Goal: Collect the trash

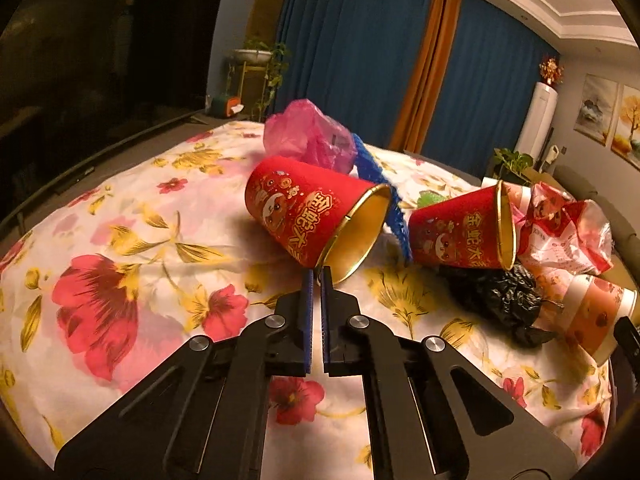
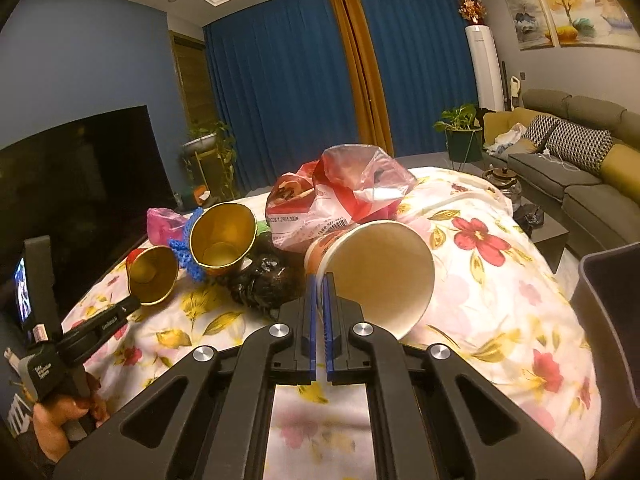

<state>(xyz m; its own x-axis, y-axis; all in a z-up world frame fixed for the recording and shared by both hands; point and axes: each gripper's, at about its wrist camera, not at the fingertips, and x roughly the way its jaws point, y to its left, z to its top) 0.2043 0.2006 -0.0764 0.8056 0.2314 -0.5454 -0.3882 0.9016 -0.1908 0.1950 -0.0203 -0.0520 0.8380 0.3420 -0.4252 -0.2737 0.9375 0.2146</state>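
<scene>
Floral-clothed tabletop (image 1: 120, 240) in a curtained living room. Left gripper (image 1: 316, 276) fingers pinch the red cup (image 1: 304, 208) rim; right gripper (image 2: 319, 280) fingers pinch the paper cup (image 2: 380, 272) rim. Black bag (image 1: 496, 300) at three o'clock.

Blue curtains (image 2: 280, 80), grey sofa (image 2: 580, 168), dark television (image 1: 100, 60).
</scene>
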